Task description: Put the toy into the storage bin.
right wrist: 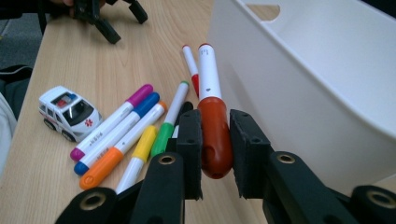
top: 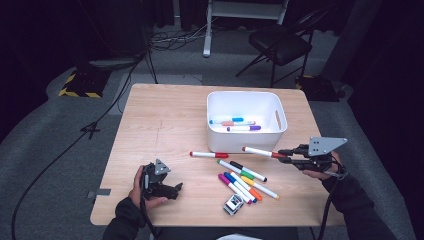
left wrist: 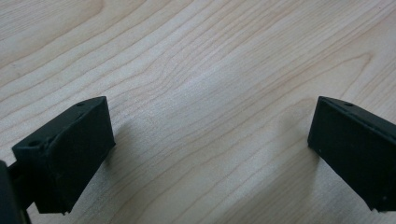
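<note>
High view: the right tongs point(top: 283, 155) hold a red-capped marker point(top: 257, 151) level above the counter point(top: 160, 120), just in front of the white bin point(top: 246, 120), with the white barrel pointing toward the person's left. The grip sits on the cap end, so most of the barrel sticks out free; that likely lets the marker be carried over the near wall and laid flat inside. Three markers already lie in the bin, which suggests the work is sorting the pens into it. The right gripper view confirms the clamp: both black pads press the dark red cap point(right wrist: 214, 135) from either side, and the bin wall point(right wrist: 299, 93) rises close on one side.

The loose markers point(top: 242, 180) lie in a fan on the counter near the person, close together and within easy reach of the right hand, and another red marker point(top: 209, 154) lies apart beside the bin. A small toy ambulance point(top: 233, 204) stands near the front edge.

The left tongs point(top: 172, 189) rest low over bare wood, spread wide with nothing between them, apparently waiting clear of the working side.
</note>
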